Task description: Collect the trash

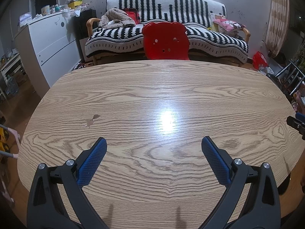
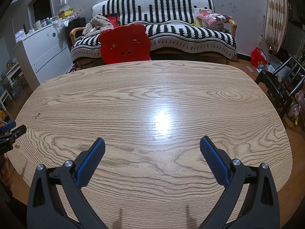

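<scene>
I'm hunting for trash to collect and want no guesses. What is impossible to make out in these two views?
- Floor under the table: hidden by the tabletop, both views.
- Red chair seat: behind the table's far edge.
- Clutter on the white dresser: too small to identify.
- Litter by the red bag: too small, near the edge.
- Right gripper in the left view: cut off by the frame.

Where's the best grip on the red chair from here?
Grip the top rim of the chair, between its two ear bumps, coming down from above on the table side. Only the thin, upright backrest shows past the table's far edge, so the jaws can straddle the panel front to back. The seat and legs are hidden. The open left gripper faces it most squarely.
</scene>
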The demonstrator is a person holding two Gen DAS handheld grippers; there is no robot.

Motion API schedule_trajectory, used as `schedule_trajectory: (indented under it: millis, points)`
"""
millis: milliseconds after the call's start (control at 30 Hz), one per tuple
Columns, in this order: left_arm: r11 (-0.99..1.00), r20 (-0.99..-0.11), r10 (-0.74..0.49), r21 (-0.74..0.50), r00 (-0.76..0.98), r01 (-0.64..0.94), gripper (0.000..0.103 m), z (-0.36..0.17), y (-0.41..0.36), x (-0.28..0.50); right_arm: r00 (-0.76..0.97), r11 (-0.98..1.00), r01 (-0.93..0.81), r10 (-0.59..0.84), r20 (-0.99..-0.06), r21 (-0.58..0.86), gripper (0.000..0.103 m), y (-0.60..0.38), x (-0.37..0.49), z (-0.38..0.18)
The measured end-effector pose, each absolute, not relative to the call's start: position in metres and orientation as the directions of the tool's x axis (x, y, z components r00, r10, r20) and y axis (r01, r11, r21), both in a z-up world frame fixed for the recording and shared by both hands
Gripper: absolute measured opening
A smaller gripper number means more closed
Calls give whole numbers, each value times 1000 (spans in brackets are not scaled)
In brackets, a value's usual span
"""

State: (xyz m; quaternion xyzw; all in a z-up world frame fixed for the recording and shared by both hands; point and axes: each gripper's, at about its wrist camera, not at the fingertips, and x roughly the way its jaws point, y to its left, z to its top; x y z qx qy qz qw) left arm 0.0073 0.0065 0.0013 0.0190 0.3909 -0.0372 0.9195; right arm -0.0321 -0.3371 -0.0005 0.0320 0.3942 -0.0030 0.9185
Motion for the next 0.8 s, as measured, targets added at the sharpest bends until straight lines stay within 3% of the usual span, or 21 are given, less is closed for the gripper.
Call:
schedule_trajectory:
  millis: [233, 433, 800]
  points:
    - [996, -729, -86, -44, 679, 80, 96, -2, 12, 9, 689, 998, 31, 20, -725, 56, 96, -337, -32, 0]
    - [998, -685, -31, 22, 728, 62, 96, 5, 9, 4, 689, 998, 31, 20, -725, 56, 96, -338, -32, 0]
    - [996, -736, -84, -45, 672, 75, 96, 1, 16, 15, 687, 998, 32, 19, -726, 57, 96, -338, -32, 0]
